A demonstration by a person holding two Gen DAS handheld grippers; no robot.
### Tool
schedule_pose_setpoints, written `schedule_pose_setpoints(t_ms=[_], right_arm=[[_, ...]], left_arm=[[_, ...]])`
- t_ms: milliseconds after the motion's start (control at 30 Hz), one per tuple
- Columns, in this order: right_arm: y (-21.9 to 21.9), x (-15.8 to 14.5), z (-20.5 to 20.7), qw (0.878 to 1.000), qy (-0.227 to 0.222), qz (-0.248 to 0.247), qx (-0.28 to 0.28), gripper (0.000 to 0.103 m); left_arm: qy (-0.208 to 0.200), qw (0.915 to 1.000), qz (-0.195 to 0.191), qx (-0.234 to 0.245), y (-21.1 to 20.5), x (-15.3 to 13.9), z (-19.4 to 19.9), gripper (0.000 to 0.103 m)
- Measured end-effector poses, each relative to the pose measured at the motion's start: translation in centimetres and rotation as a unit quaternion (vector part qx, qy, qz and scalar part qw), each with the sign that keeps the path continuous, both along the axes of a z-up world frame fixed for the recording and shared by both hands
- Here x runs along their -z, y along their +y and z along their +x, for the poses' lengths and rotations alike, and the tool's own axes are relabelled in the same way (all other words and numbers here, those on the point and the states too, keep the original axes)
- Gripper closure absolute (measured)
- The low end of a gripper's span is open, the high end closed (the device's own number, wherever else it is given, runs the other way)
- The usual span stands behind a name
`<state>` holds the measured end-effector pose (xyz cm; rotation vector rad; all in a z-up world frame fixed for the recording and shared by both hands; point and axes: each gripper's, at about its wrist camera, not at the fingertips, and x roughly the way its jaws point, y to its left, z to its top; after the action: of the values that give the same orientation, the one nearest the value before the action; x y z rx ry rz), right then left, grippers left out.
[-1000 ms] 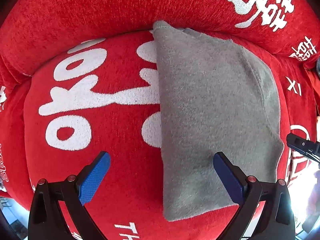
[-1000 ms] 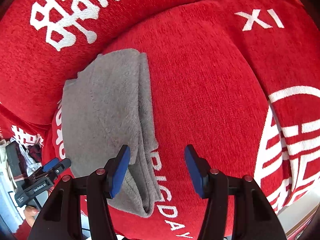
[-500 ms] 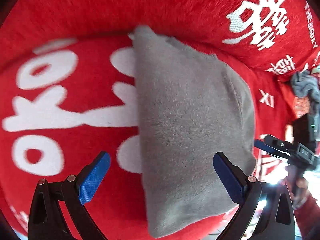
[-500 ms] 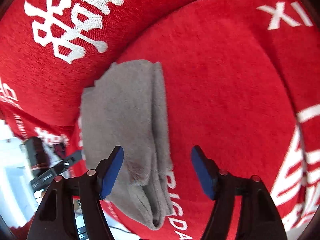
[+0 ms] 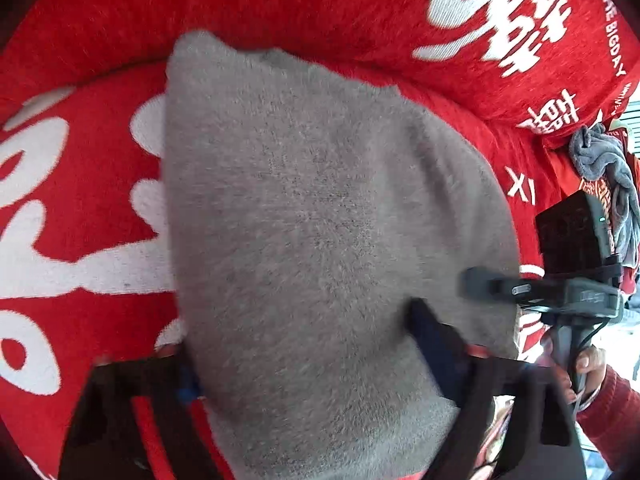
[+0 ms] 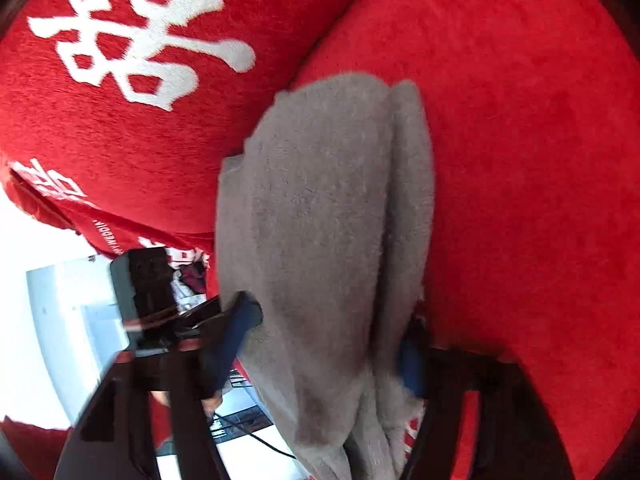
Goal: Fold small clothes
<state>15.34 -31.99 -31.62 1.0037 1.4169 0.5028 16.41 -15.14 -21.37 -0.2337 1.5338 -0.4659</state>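
Red plush sofa seat cushion (image 5: 100, 184) with white lettering; matching red back cushion (image 6: 120, 128) behind, printed with white characters. Crumpled grey-blue cloth (image 5: 600, 160) at far right seat edge.

You see a plain grey fleece garment (image 5: 320, 220) lying on your red cushion (image 5: 100, 208) patterned with white characters; your fingers (image 6: 228, 344) carry blue pads on black frames, beside a red sleeve (image 5: 612, 412).
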Motion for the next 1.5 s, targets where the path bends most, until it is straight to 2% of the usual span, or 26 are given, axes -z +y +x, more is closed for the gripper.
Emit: schedule_pose_setpoints(t_ms=[33, 100, 300, 500, 600, 733, 800, 833, 867, 900, 967, 1033, 1067, 1100, 1167, 1300, 1400, 1467, 1500], right_arm=[[0.1, -0.2, -0.2, 1.0, -0.003, 0.009, 0.009, 0.069], [0.4, -1.3, -0.7, 0.999, -0.014, 0.038, 0.021, 0.072], [2.2, -5.3, -2.1, 0.997, -0.037, 0.067, 0.014, 0.072], [4.4, -7.6, -4.1, 0.995, -0.041, 0.094, 0.009, 0.072], [6.8, -7.1, -5.3, 0.995, -0.036, 0.095, -0.004, 0.072], [9.7, -5.1, -5.6, 0.996, -0.018, 0.091, -0.016, 0.072], [11.0, -3.4, -5.4, 0.998, 0.002, 0.055, -0.028, 0.072], [11.2, -3.2, -5.4, 0.999, 0.015, 0.033, -0.032, 0.072], [11.3, -3.0, -5.4, 0.999, 0.028, 0.0, -0.036, 0.071], [11.0, -3.0, -5.4, 0.997, 0.04, -0.05, -0.041, 0.066], [10.3, -4.1, -5.5, 0.992, 0.04, -0.117, -0.037, 0.059], [9.3, -5.8, -5.9, 0.982, 0.028, -0.182, -0.035, 0.058], [8.9, -6.5, -5.9, 0.979, 0.02, -0.202, -0.032, 0.06], [8.7, -7.9, -6.1, 0.973, 0.004, -0.231, -0.03, 0.074], [9.0, -9.4, -6.2, 0.968, -0.012, -0.249, -0.035, 0.097], [12.5, -12.4, -7.2, 0.963, -0.061, -0.249, -0.079, 0.097], [14.6, -12.7, -8.6, 0.954, -0.093, -0.253, -0.132, 0.097], [16.8, -11.7, -8.8, 0.942, -0.102, -0.273, -0.165, 0.097], [17.7, -10.6, -8.9, 0.93, -0.103, -0.3, -0.185, 0.097]], left_arm=[[-0.004, 1.0, -0.003, -0.001, 0.3, -0.4, 0.1, 0.046], [-0.014, 0.9998, -0.011, -0.001, 1.0, -1.5, 0.0, 0.056], [-0.037, 0.999, -0.024, 0.008, 1.8, -5.2, -1.7, 0.057], [-0.047, 0.9982, -0.037, -0.007, 5.4, -8.7, -4.7, 0.057], [-0.045, 0.9987, -0.023, -0.007, 7.1, -8.8, -6.5, 0.057], [-0.023, 0.9995, -0.005, -0.022, 9.8, -6.7, -8.5, 0.056], [-0.011, 0.9992, 0.018, -0.033, 10.6, -5.1, -9.3, 0.056], [0.001, 0.9982, 0.041, -0.044, 11.3, -4.2, -9.6, 0.054], [0.005, 0.9969, 0.059, -0.052, 11.8, -3.7, -9.9, 0.048], [0.003, 0.9962, 0.057, -0.065, 12.9, -3.7, -10.3, 0.043], [-0.014, 0.994, 0.062, -0.089, 14.2, -4.5, -10.8, 0.043], [-0.036, 0.9899, 0.098, -0.096, 15.0, -5.6, -11.2, 0.043], [-0.047, 0.9878, 0.111, -0.099, 15.3, -6.2, -11.3, 0.043], [-0.054, 0.9867, 0.117, -0.1, 15.4, -6.6, -11.4, 0.043], [-0.07, 0.9866, 0.111, -0.097, 15.4, -7.9, -11.4, 0.043], [-0.096, 0.9913, 0.06, -0.067, 14.1, -10.3, -11.6, 0.043], [-0.09, 0.994, 0.05, -0.038, 11.4, -9.5, -11.8, 0.043], [-0.079, 0.9948, 0.058, -0.03, 10.4, -8.2, -12.3, 0.043], [-0.069, 0.995, 0.066, -0.029, 10.1, -7.3, -12.5, 0.043]])
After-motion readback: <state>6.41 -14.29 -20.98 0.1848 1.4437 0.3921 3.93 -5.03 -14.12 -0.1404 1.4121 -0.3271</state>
